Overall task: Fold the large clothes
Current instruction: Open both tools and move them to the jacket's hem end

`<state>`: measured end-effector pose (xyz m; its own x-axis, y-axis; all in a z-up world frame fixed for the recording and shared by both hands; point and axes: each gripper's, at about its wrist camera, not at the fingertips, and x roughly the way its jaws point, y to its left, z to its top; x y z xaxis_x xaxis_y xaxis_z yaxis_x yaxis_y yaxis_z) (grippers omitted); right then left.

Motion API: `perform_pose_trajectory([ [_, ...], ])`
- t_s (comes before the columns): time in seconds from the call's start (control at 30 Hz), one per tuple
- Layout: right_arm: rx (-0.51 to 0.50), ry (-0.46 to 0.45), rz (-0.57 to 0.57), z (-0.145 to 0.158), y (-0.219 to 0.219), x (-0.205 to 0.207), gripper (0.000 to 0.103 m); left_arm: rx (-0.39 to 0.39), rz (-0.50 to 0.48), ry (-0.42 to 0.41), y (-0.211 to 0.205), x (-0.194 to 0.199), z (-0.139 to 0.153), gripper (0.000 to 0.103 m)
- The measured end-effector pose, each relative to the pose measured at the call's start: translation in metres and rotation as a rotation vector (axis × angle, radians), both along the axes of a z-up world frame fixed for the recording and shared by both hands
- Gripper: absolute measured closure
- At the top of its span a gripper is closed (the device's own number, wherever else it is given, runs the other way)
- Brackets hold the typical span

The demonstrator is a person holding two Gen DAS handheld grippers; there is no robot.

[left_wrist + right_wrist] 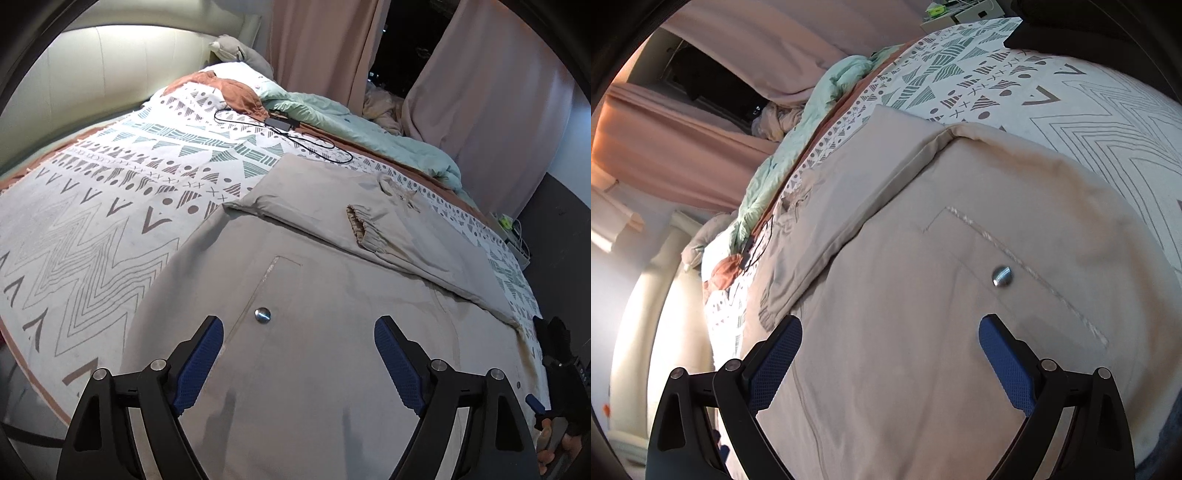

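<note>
Beige cotton trousers (303,369) with silver metal button (262,315) lie part-folded on patterned bedspread (110,206). Left gripper (298,334) and right gripper (890,332) spread, empty. No legible writing.

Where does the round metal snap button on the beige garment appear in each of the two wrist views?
Left wrist view: the snap button sits low and left of centre, just beyond the blue left pad.
Right wrist view: the snap button sits right of centre, above the right pad.
Shared landmark: the stitched pocket outline beside it.
</note>
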<state>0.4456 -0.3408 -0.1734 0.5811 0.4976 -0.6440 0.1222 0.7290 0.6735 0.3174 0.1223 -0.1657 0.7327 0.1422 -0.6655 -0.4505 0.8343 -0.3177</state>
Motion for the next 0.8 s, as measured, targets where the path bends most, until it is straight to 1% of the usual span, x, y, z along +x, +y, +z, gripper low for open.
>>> perform_pose_trajectory([
  [0.1,-0.014,-0.009,0.005,0.001,-0.001,-0.018,0.006,-0.035,0.016,-0.005,0.001,-0.016,-0.002,0.018],
  [0.2,-0.024,-0.019,-0.001,0.001,-0.005,-0.037,0.006,-0.118,0.044,-0.020,0.007,-0.035,-0.006,0.018],
  [0.3,-0.043,-0.018,-0.017,0.001,-0.009,-0.054,0.006,-0.163,0.060,-0.042,0.008,-0.053,-0.006,0.018],
  [0.47,0.037,-0.029,-0.032,0.001,-0.021,-0.085,0.006,-0.199,0.049,-0.087,-0.003,-0.083,-0.002,0.018],
  [0.63,0.090,-0.073,-0.005,0.009,-0.030,-0.117,0.006,-0.268,0.034,-0.173,-0.014,-0.115,0.001,0.018],
  [0.73,0.099,-0.078,0.000,0.009,-0.040,-0.132,0.006,-0.281,0.026,-0.183,-0.019,-0.127,0.002,0.018],
  [0.8,0.126,-0.083,0.009,0.006,-0.048,-0.139,0.006,-0.290,0.012,-0.192,-0.020,-0.135,0.003,0.018],
])
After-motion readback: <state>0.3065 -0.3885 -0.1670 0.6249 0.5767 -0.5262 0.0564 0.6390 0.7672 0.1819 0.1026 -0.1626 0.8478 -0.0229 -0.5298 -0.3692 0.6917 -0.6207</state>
